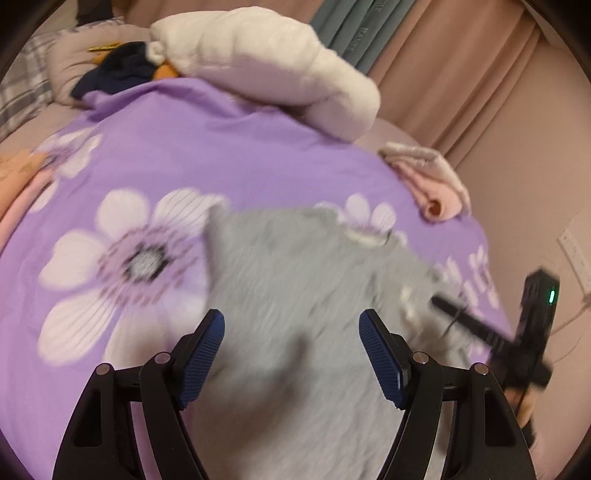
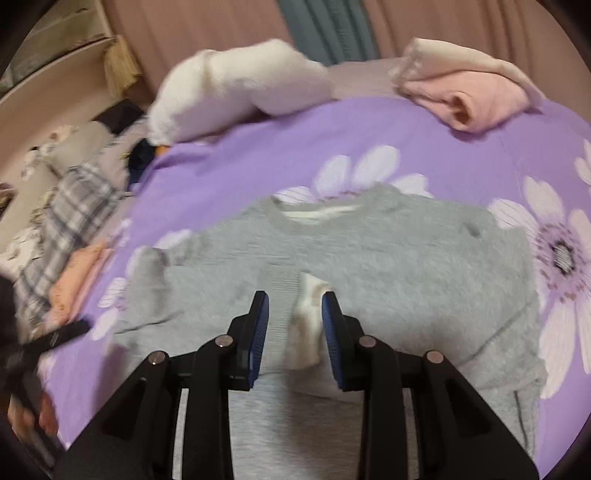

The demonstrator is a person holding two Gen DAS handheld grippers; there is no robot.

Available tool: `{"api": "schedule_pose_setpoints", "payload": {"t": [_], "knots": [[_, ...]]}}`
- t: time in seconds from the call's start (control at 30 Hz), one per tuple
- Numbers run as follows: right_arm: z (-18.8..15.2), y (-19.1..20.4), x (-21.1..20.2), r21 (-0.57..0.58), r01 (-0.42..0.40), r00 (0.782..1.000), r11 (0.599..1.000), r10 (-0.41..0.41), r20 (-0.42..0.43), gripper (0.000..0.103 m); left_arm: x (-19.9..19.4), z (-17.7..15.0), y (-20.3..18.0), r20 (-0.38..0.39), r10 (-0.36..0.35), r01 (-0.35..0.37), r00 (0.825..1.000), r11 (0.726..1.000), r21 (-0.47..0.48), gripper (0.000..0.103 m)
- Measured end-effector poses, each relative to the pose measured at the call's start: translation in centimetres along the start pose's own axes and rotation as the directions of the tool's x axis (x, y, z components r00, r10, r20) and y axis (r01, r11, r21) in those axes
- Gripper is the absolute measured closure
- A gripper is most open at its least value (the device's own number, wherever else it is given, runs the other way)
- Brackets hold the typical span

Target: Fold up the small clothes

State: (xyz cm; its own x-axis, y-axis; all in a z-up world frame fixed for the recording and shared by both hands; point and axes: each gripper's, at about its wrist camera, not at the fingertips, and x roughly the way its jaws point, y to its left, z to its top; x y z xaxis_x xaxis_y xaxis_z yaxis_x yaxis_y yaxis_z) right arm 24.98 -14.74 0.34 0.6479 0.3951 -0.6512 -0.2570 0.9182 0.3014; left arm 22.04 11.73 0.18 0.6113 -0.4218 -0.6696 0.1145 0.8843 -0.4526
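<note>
A small grey sweatshirt (image 2: 369, 254) lies flat on a purple flowered sheet (image 2: 295, 147), neck away from me. One sleeve is folded across the body; its ribbed cuff (image 2: 282, 295) and a white tag or lining (image 2: 306, 325) lie between the jaws of my right gripper (image 2: 294, 310). The jaws stand partly open just above the cuff, not pinching it. In the left wrist view the sweatshirt (image 1: 295, 295) is blurred beneath my left gripper (image 1: 291, 332), which is wide open and empty. The right gripper (image 1: 524, 332) shows there at the right edge.
A folded pink garment (image 2: 469, 92) lies at the far right of the sheet, a white plush pillow (image 2: 236, 85) at the far edge. Peach and plaid clothes (image 2: 70, 258) are piled on the left. Curtains (image 2: 325, 29) hang behind. Dark clothing (image 1: 118, 70) lies far left.
</note>
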Motion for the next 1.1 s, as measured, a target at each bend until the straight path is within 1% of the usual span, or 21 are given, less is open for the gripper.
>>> {"api": "schedule_pose_setpoints", "payload": {"t": [0.03,0.1,0.13,0.17,0.2,0.23,0.27,0.3,0.37,0.4,0.43,0.47,0.53,0.6,0.63,0.67,0.73,0.87,0.93,1.0,1.1], "knots": [[0.1,0.4,0.2,-0.017,-0.013,1.0,1.0,0.013,-0.007,0.074,1.1,1.1,-0.2,-0.022,-0.043,0.042,0.999,0.999,-0.015,0.029],[0.2,1.4,0.9,-0.05,-0.02,1.0,0.999,0.019,-0.019,0.075,3.0,2.1,-0.2,-0.058,-0.082,0.079,0.995,0.996,-0.046,0.032],[0.2,1.8,1.5,-0.065,-0.024,0.999,0.998,0.023,-0.026,0.077,4.5,2.7,0.0,-0.085,-0.076,0.071,0.993,0.996,-0.059,0.042],[0.1,2.1,1.9,-0.078,-0.026,0.999,0.997,0.024,-0.035,0.078,5.4,3.0,0.1,-0.097,-0.047,0.042,0.994,0.998,-0.053,0.057],[0.0,2.4,2.5,-0.09,-0.023,0.999,0.996,0.019,-0.044,0.08,6.8,3.2,0.5,-0.116,0.011,-0.016,0.993,0.999,-0.047,0.064],[-0.1,2.5,3.1,-0.095,-0.022,0.998,0.995,0.016,-0.055,0.081,7.8,3.3,1.3,-0.132,0.052,-0.06,0.99,0.996,-0.06,0.074],[-0.2,2.4,3.6,-0.096,-0.02,0.998,0.995,0.014,-0.065,0.081,8.5,3.2,2.1,-0.139,0.074,-0.085,0.988,0.993,-0.079,0.078],[-0.3,2.4,4.0,-0.097,-0.017,0.997,0.995,0.01,-0.071,0.083,9.2,3.1,3.2,-0.143,0.099,-0.114,0.985,0.988,-0.101,0.078],[-0.6,1.9,4.9,-0.091,-0.008,0.996,0.996,0.0,-0.09,0.083,10.1,2.6,5.1,-0.151,0.185,-0.202,0.971,0.973,-0.107,0.082],[-0.7,1.6,5.1,-0.086,-0.004,0.995,0.996,-0.004,-0.097,0.083,10.5,2.2,6.1,-0.151,0.207,-0.226,0.967,0.967,-0.121,0.082],[-0.9,1.3,5.4,-0.083,0.001,0.995,0.997,-0.01,-0.102,0.083,10.5,1.9,6.9,-0.137,0.17,-0.19,0.976,0.97,-0.149,0.083],[-1.1,1.2,5.5,-0.081,0.002,0.995,0.997,-0.01,-0.101,0.083,10.3,1.9,7.2,-0.125,0.157,-0.176,0.98,0.972,-0.157,0.084],[-1.2,1.0,5.5,-0.079,-0.006,0.995,0.997,-0.001,-0.095,0.083,10.2,1.8,6.9,-0.116,0.181,-0.195,0.977,0.973,-0.122,0.084],[-1.1,1.1,5.6,-0.089,0.005,0.995,0.996,-0.014,-0.096,0.083,9.9,1.9,6.1,-0.121,0.211,-0.222,0.97,0.971,-0.09,0.084],[-1.1,1.1,5.7,-0.095,0.016,0.995,0.995,-0.025,-0.098,0.082,9.5,1.9,5.6,-0.119,0.209,-0.219,0.971,0.972,-0.08,0.084],[-1.0,0.9,5.7,-0.086,0.024,0.994,0.996,-0.033,-0.103,0.08,9.0,2.0,5.1,-0.112,0.199,-0.208,0.974,0.976,-0.07,0.084],[-1.0,0.7,5.2,-0.064,0.013,0.995,0.998,-0.019,-0.101,0.08,7.3,1.9,3.8,-0.083,0.163,-0.166,0.983,0.986,-0.03,0.084],[-1.4,1.7,2.9,-0.103,-0.033,0.999,0.994,0.029,-0.046,0.08,4.8,0.5,1.8,-0.045,0.121,-0.119,0.992,0.991,0.055,0.084],[-1.8,2.2,2.7,-0.116,-0.051,0.998,0.992,0.045,-0.054,0.081,4.3,-0.7,1.6,-0.052,0.111,-0.107,0.992,0.991,0.079,0.084],[-2.3,2.5,3.1,-0.128,-0.035,0.997,0.991,0.026,-0.073,0.081,5.0,-1.4,1.6,-0.076,0.116,-0.109,0.99,0.989,0.097,0.084],[-3.4,2.3,4.2,-0.124,-0.011,0.993,0.992,-0.004,-0.115,0.081,7.1,-3.2,2.6,-0.148,0.183,-0.168,0.972,0.98,0.106,0.084]]}}
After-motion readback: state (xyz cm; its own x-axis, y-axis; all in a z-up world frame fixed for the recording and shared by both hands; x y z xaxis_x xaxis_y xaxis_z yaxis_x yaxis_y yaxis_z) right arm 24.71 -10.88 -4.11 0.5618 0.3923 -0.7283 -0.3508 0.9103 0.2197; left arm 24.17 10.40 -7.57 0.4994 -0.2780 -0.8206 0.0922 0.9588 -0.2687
